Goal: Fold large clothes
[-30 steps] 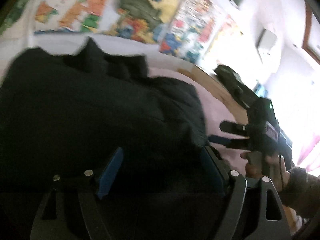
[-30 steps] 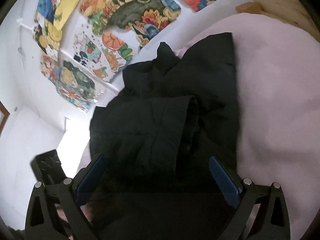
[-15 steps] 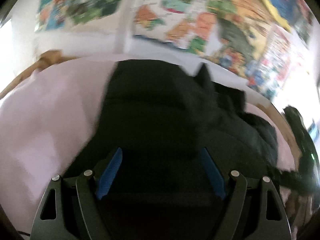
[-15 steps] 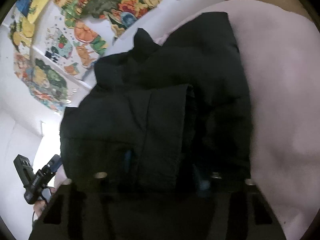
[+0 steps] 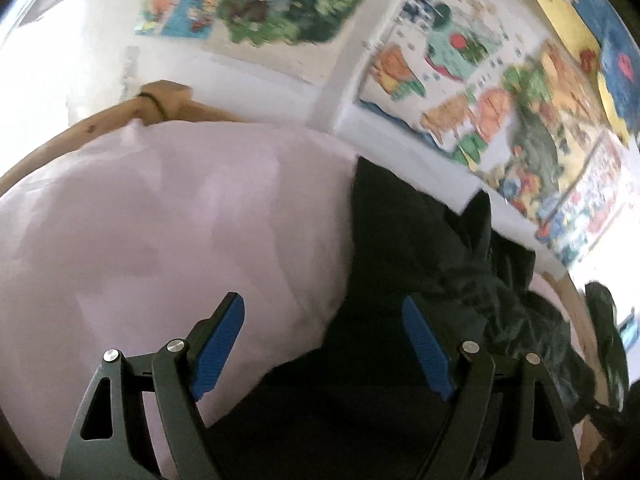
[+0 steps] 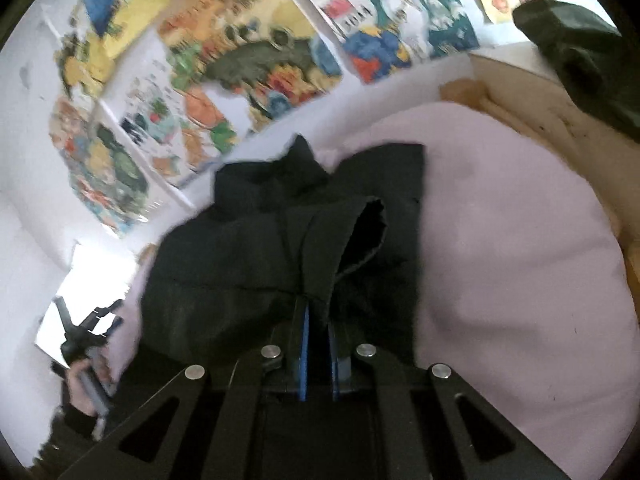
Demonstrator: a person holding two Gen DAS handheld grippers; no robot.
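Observation:
A black padded jacket (image 5: 400,260) lies bunched on a pink sheet (image 5: 160,220). My left gripper (image 5: 322,344) is open over the jacket's left edge. One blue pad hangs over the sheet, the other over black cloth, and nothing is pinched. In the right wrist view the jacket (image 6: 240,260) fills the middle, with a folded flap raised. My right gripper (image 6: 318,320) has its jaws closing tight, and the pads pinch that flap's lower edge. A hand (image 6: 80,384) holds the left gripper (image 6: 86,332) at the lower left.
A wooden bed frame (image 5: 100,124) rims the pink sheet (image 6: 520,240). Colourful posters (image 6: 240,60) cover the white wall behind. A dark green garment (image 6: 580,40) lies on the frame at the upper right. Bare sheet spreads to the right of the jacket.
The right gripper went from wide open to shut on the jacket's fold and rose a little. The left gripper swung from above the jacket's middle to its left edge, rolling as it went.

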